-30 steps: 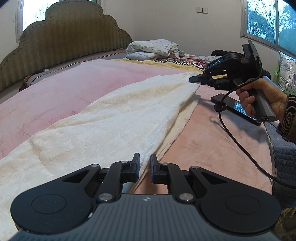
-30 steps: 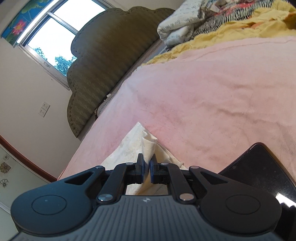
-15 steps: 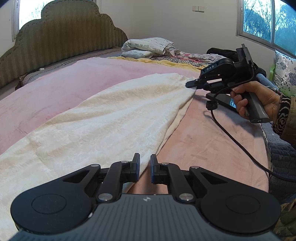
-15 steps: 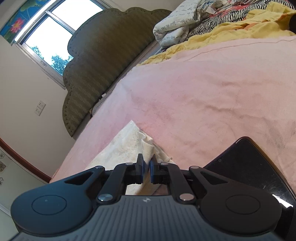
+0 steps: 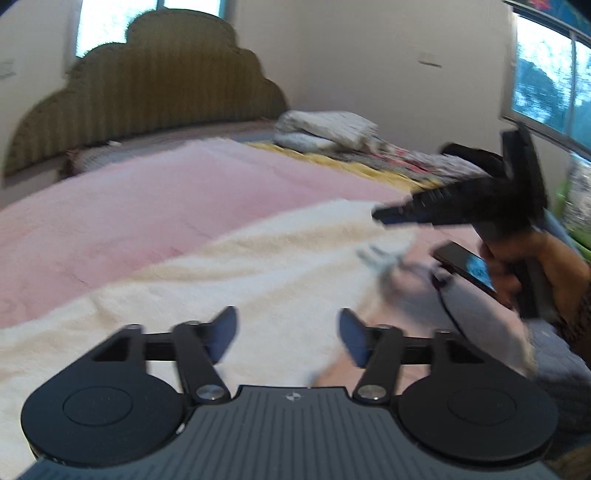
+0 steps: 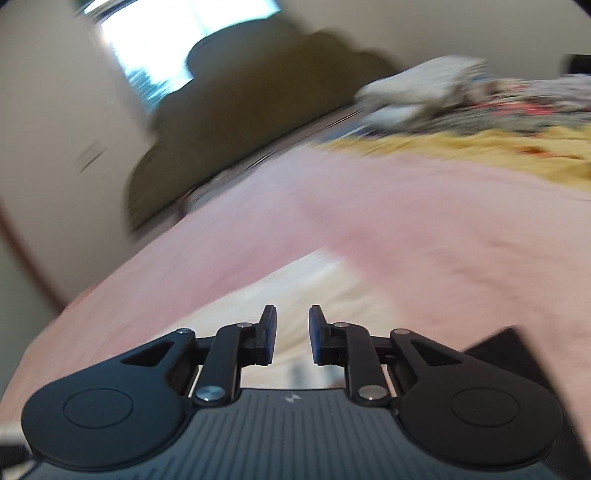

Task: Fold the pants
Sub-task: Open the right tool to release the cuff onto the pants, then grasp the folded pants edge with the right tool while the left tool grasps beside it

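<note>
While both frames blur, the cream textured pants (image 5: 236,280) lie flat across the pink fleece blanket (image 5: 155,206) covering the bed, below an olive scalloped headboard (image 5: 155,96) and bright windows. The left gripper (image 5: 288,332) has just been opening, nothing between its jaws; the right gripper (image 6: 291,332) likewise, parted slightly, empty.

Soft daylight enters through the window (image 5: 122,33) behind the headboard (image 5: 147,110) and another to its right (image 5: 554,81); both glare white. Motion blur smears both views, worst in the right wrist view around the headboard. Fisheye bending curves the walls at the edges.
</note>
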`<state>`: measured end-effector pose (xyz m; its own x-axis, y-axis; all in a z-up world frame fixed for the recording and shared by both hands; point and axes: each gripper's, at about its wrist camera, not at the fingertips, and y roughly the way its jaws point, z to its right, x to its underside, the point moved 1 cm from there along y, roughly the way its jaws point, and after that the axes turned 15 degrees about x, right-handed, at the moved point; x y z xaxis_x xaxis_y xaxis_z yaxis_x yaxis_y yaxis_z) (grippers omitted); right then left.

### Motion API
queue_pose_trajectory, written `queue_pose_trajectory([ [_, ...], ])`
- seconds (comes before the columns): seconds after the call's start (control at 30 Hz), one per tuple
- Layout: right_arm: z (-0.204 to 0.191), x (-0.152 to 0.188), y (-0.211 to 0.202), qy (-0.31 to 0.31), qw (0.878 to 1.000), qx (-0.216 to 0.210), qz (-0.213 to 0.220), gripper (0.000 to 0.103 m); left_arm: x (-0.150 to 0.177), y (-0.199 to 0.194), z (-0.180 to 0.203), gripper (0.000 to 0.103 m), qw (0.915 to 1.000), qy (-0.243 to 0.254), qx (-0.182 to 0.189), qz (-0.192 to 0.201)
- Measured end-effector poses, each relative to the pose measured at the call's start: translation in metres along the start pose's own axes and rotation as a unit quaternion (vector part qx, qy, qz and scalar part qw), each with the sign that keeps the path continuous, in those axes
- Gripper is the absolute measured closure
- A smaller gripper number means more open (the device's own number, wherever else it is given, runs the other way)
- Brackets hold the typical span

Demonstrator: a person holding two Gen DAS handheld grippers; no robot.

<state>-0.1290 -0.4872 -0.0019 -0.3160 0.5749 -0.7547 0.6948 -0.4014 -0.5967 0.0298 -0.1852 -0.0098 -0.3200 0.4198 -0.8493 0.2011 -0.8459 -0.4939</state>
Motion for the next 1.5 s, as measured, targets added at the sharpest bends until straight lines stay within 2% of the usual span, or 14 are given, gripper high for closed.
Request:
queue_pose_trajectory([
  [0.1,-0.042,0.018,0.016,-0.073,0.994,-0.061,-0.046,0.085,-0.002,0.003,-0.016,0.027,0.9982,-0.016,-0.058,-0.008],
  [0.2,-0.059,0.042,0.033,-0.138,0.984,-0.051,-0.101,0.085,0.006,0.007,-0.032,0.027,0.9955,-0.045,-0.075,-0.034],
  [0.3,-0.052,0.054,0.020,-0.164,0.980,-0.053,-0.098,0.085,0.018,0.011,-0.041,0.027,0.9928,-0.064,-0.076,-0.067],
  [0.47,-0.012,0.030,-0.011,-0.035,0.997,-0.028,-0.063,0.074,0.019,0.003,-0.037,0.019,0.9937,-0.065,-0.087,-0.028],
  [0.53,0.010,0.023,-0.016,0.031,0.998,-0.003,-0.052,0.038,0.019,0.004,-0.038,0.009,0.9925,-0.067,-0.098,-0.028],
  [0.57,0.020,0.023,-0.016,0.055,0.997,0.004,-0.054,0.029,0.020,0.006,-0.039,0.009,0.9923,-0.068,-0.098,-0.035],
  [0.77,0.042,0.036,0.006,0.113,0.989,-0.013,-0.091,0.027,0.025,0.017,-0.033,0.009,0.9926,-0.066,-0.084,-0.059],
  [1.03,0.042,0.036,0.042,0.229,0.970,-0.058,-0.048,0.027,0.027,0.020,-0.036,0.008,0.9921,-0.080,-0.078,-0.058],
  [1.17,0.031,0.027,0.055,0.235,0.969,-0.045,-0.058,0.027,0.027,0.021,-0.036,0.007,0.9920,-0.080,-0.079,-0.059],
  [1.2,0.029,0.026,0.057,0.235,0.969,-0.050,-0.058,0.028,0.027,0.022,-0.036,0.007,0.9920,-0.079,-0.079,-0.059],
  [1.27,0.028,0.025,0.064,0.245,0.965,-0.074,-0.053,0.043,0.028,0.022,-0.036,0.007,0.9921,-0.077,-0.080,-0.059],
  [1.33,0.030,0.027,0.072,0.260,0.961,-0.077,-0.056,0.082,0.027,0.021,-0.036,0.007,0.9920,-0.079,-0.080,-0.059],
  [1.4,0.034,0.032,0.076,0.283,0.954,-0.082,-0.054,0.087,0.025,0.019,-0.037,0.007,0.9920,-0.080,-0.079,-0.057],
  [1.5,0.034,0.034,0.068,0.277,0.957,-0.078,-0.031,0.091,0.019,0.011,-0.046,0.008,0.9915,-0.103,-0.073,-0.032],
])
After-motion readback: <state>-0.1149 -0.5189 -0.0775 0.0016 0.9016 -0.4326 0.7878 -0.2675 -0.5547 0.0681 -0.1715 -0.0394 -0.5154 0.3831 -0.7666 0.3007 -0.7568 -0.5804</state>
